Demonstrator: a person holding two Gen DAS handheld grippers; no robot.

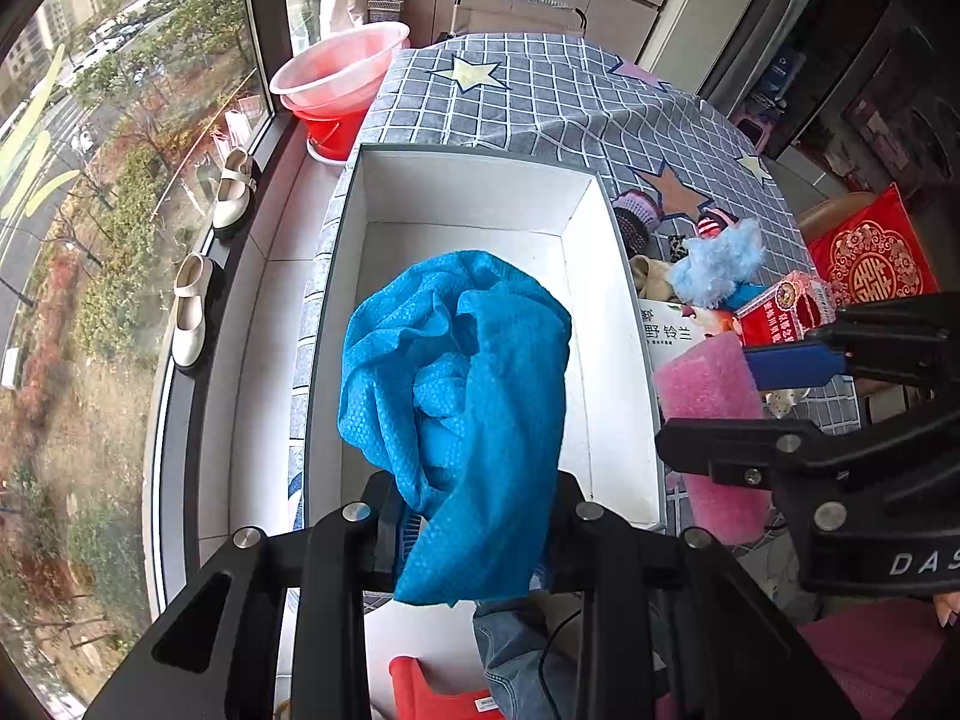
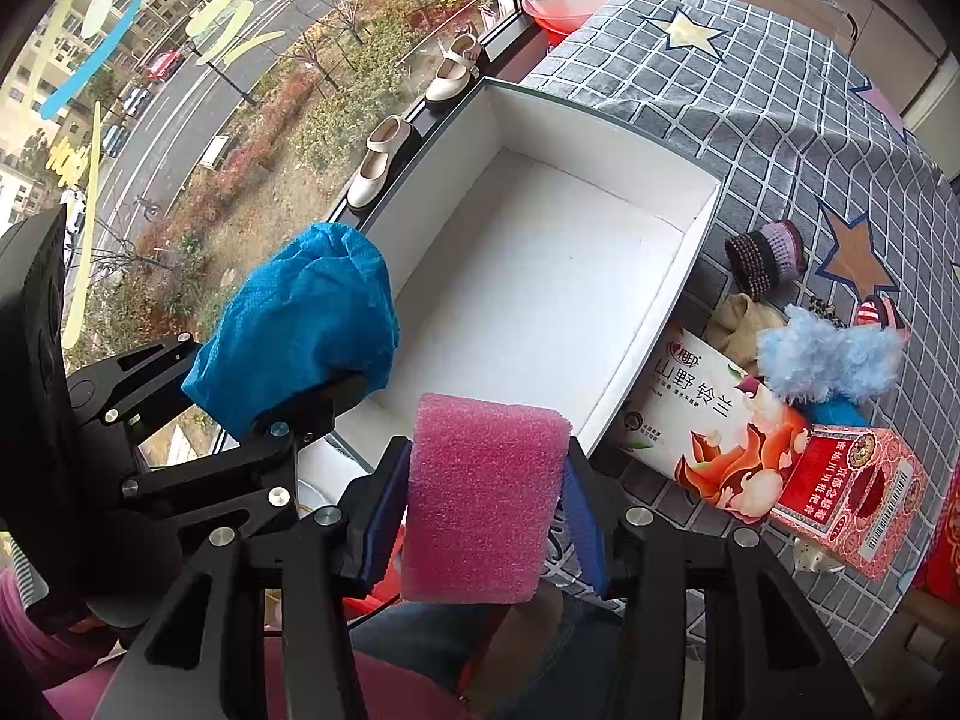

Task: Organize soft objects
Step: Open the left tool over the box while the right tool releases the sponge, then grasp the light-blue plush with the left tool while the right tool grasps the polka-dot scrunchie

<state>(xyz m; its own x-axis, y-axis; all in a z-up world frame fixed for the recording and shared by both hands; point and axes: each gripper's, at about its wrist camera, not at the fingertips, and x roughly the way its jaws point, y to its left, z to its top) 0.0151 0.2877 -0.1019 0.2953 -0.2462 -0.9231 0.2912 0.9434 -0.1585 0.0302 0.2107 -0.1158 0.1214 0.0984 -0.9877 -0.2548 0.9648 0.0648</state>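
Above the near end of the white box [image 1: 618,312], the left gripper [image 1: 474,531] has its jaws drawn nearly together on a crumpled blue mesh cloth [image 1: 462,396]. The cloth is pinched at its lower edge and stands up from the fingers in a loose bunch, its long axis running along the fingers toward the box's far wall; a flap hangs down over the near side of the jaws. In the right wrist view the same cloth [image 2: 306,312] shows as a rounded bundle over the box's near left corner, beside the window.

Just to the right of the box, the right gripper [image 2: 486,516] is partly closed on a pink foam block [image 2: 480,498]. Its blue-padded fingers [image 2: 384,516] press on the block's two long sides. The block is rectangular and its long axis lies along the fingers, its free end toward the box's near right corner. In the left wrist view the block [image 1: 708,396] sits outside the box's right wall.

The box is bare inside and rests on a grey checked tablecloth with stars [image 2: 780,90]. Right of it lie a tissue pack [image 2: 696,396], a red carton [image 2: 852,498], a fluffy light-blue item [image 2: 822,360], a knitted purple item [image 2: 768,258] and a beige soft item [image 2: 744,324].
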